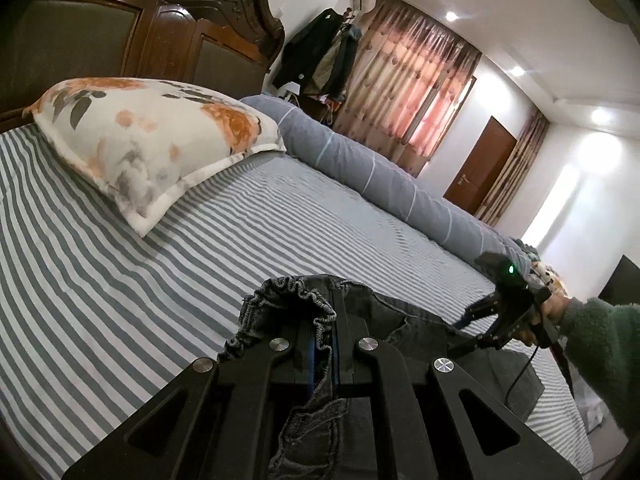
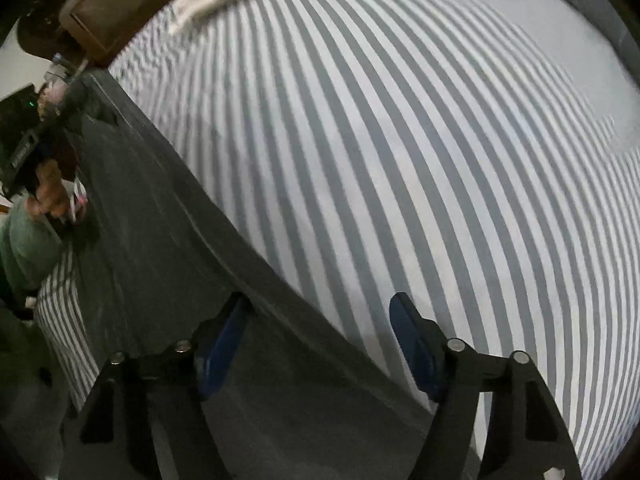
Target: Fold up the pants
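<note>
Dark grey pants (image 2: 168, 216), grey-striped sheet (image 2: 400, 160)

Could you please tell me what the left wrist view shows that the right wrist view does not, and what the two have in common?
Only the left wrist view shows the room: curtains, a door, hanging clothes, and the left gripper shut on the pants' waistband.

Only the right wrist view shows the pants leg stretched out along the bed, with the right gripper, jaws apart, above its edge.

Both show the dark pants, the striped sheet, the floral pillow and the headboard.
</note>
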### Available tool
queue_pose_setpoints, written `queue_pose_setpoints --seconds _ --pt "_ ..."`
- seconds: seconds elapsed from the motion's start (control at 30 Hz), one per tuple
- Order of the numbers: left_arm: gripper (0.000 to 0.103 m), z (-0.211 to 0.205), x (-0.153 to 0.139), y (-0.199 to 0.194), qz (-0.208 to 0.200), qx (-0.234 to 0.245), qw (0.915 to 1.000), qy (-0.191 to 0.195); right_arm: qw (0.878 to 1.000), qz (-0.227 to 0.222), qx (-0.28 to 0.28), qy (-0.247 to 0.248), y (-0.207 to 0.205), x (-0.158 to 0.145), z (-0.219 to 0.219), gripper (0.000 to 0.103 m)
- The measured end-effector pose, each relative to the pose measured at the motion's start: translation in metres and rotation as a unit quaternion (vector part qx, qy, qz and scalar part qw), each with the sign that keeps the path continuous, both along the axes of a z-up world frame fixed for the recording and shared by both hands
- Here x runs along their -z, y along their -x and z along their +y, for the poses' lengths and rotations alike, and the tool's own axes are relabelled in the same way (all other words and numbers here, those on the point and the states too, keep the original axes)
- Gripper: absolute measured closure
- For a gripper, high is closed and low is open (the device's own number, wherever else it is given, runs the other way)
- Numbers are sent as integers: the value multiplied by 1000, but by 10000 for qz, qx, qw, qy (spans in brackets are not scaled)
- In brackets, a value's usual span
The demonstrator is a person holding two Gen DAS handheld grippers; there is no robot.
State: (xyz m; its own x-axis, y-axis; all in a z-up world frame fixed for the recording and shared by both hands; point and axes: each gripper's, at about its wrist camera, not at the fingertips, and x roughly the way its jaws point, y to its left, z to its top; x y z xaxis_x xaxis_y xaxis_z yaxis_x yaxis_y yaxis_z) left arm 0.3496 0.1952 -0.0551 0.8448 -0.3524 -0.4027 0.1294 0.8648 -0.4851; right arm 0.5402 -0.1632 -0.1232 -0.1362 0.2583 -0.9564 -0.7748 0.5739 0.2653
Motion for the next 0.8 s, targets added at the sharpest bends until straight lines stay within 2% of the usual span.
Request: queue_pose_setpoints --seconds 0.13,0.17,0.33,0.43,0.57,0.7,0.73,0.8 --pt "97 4 2 0 37 -2 9999 101 9990 135 302 294 4 12 -46 68" --pt "97 3 2 0 42 -7 10000 79 9986 103 389 341 5 12 -55 72" --pt "97 -4 -2 1 54 -26 9998 -172 9965 -400 507 523 13 1 -76 92" --pt "97 -6 2 -3 172 -114 9992 -343 9920 -979 586 535 35 -13 -74 96" --pt "97 -3 4 -5 319 -93 9986 -416 9786 -1703 1094 359 74 -53 -85 96" --pt "97 -1 -8 1 352 104 9980 -513 9626 -2182 1576 321 129 -89 -90 97" --pt "97 -1 -14 6 329 194 9977 -553 9599 -2223 1676 321 128 -95 -99 97" --pt "97 -3 -22 14 295 308 9967 -690 9521 -2380 1879 405 154 -104 -99 97"
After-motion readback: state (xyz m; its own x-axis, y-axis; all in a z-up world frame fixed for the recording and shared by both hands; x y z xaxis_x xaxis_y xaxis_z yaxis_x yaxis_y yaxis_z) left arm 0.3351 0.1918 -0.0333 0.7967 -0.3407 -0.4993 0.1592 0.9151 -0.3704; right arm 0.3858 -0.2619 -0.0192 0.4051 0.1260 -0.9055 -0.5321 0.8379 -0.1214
